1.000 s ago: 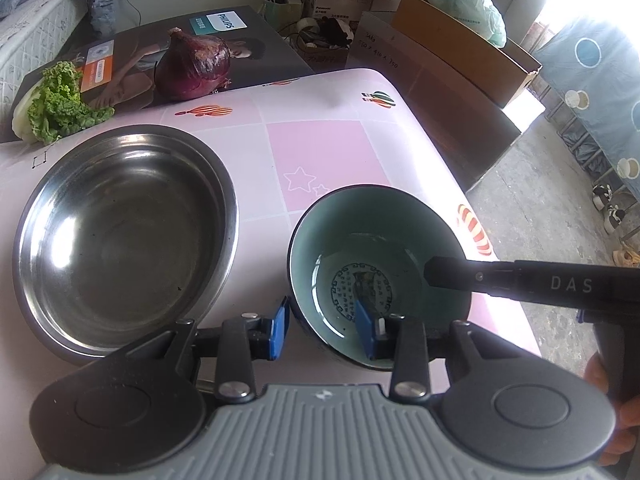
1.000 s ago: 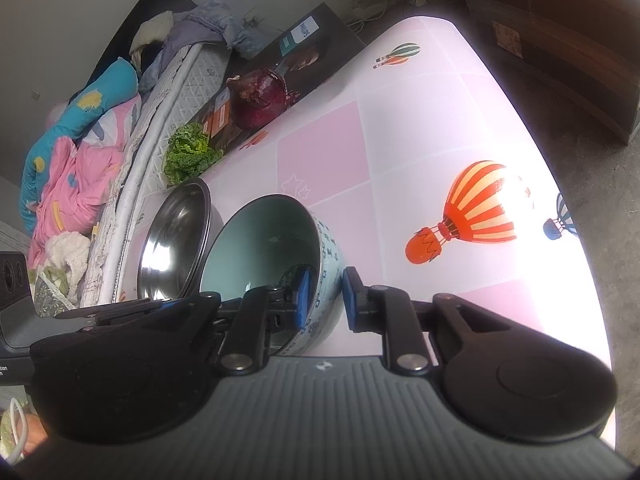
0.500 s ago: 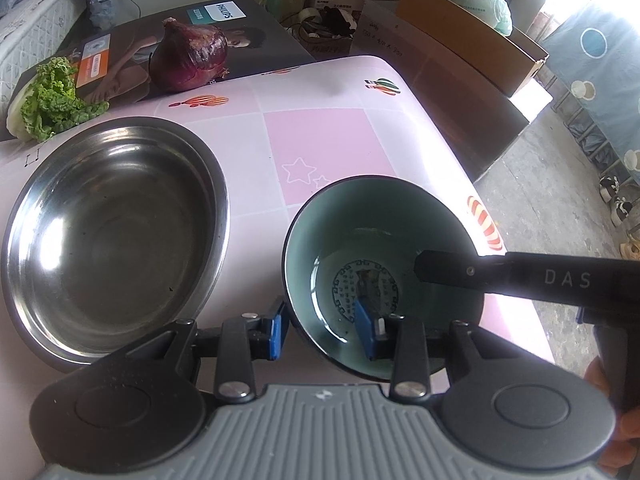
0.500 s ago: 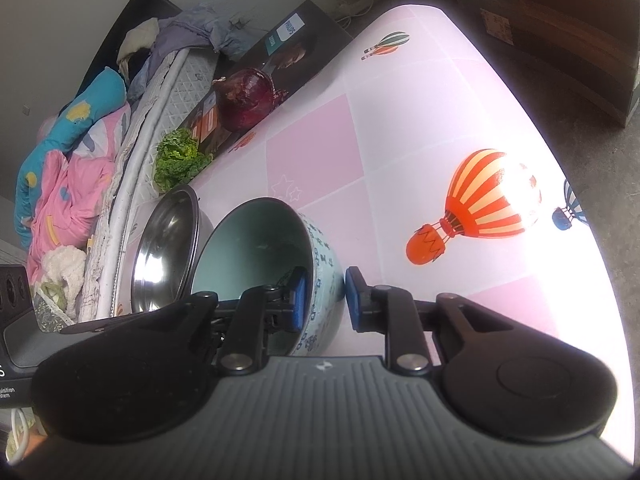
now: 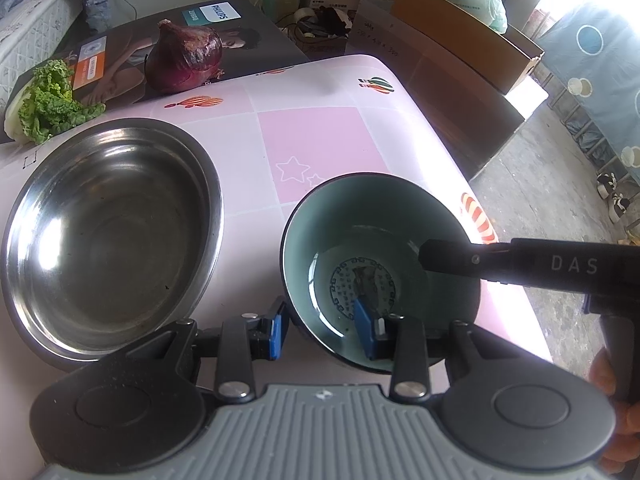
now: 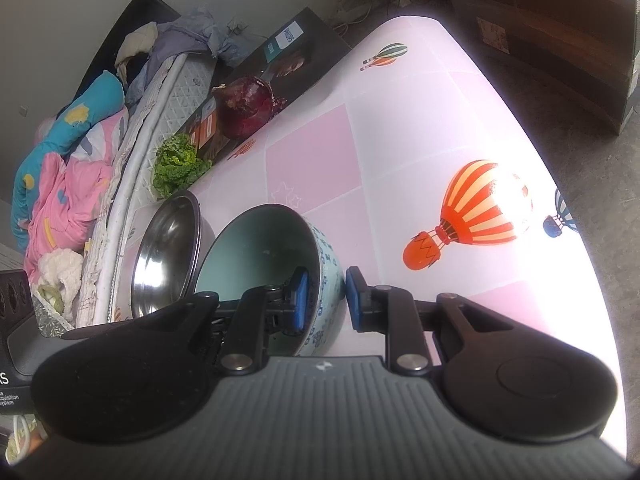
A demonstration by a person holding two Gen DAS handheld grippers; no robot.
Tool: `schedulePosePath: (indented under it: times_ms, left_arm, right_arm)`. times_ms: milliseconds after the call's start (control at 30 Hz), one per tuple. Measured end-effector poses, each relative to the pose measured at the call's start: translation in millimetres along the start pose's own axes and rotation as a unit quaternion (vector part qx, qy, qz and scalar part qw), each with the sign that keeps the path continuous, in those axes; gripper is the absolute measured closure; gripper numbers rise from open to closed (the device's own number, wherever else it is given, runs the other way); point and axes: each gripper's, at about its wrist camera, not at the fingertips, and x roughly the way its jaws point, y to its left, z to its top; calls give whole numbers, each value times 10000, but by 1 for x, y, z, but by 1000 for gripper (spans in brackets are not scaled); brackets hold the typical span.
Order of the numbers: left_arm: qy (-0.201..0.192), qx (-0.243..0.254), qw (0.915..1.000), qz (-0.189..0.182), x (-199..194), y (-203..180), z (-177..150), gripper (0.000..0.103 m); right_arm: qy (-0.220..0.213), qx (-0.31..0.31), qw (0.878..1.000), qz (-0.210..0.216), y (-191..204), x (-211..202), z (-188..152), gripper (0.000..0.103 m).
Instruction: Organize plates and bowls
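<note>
Teal ceramic bowl [image 5: 380, 256] sits lower centre of the left view, just right of the steel bowl [image 5: 108, 232]. Left gripper [image 5: 322, 328] and right gripper [image 6: 324, 300] each straddle its rim, pads clamped on the wall. Risk: two opposed pinches on glazed ceramic could slip or tip it against the steel bowl if the hands pull unevenly.

Daylight floods in from the right, blowing out the counter's [image 6: 568, 264] edge and the upper right corner of the left wrist view. The steel bowl [image 5: 108, 236] carries glare patches. Fisheye bending curves the borders; focus is sharp, corners dark.
</note>
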Motion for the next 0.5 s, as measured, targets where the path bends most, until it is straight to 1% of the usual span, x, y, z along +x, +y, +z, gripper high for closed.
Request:
schedulePosePath:
  times_ms: [500]
  left_arm:
    - [-65,29,10000,-62,-10,-5,-2,67]
  right_arm:
    - [-102,22,9999,-75,0,-16,1,83]
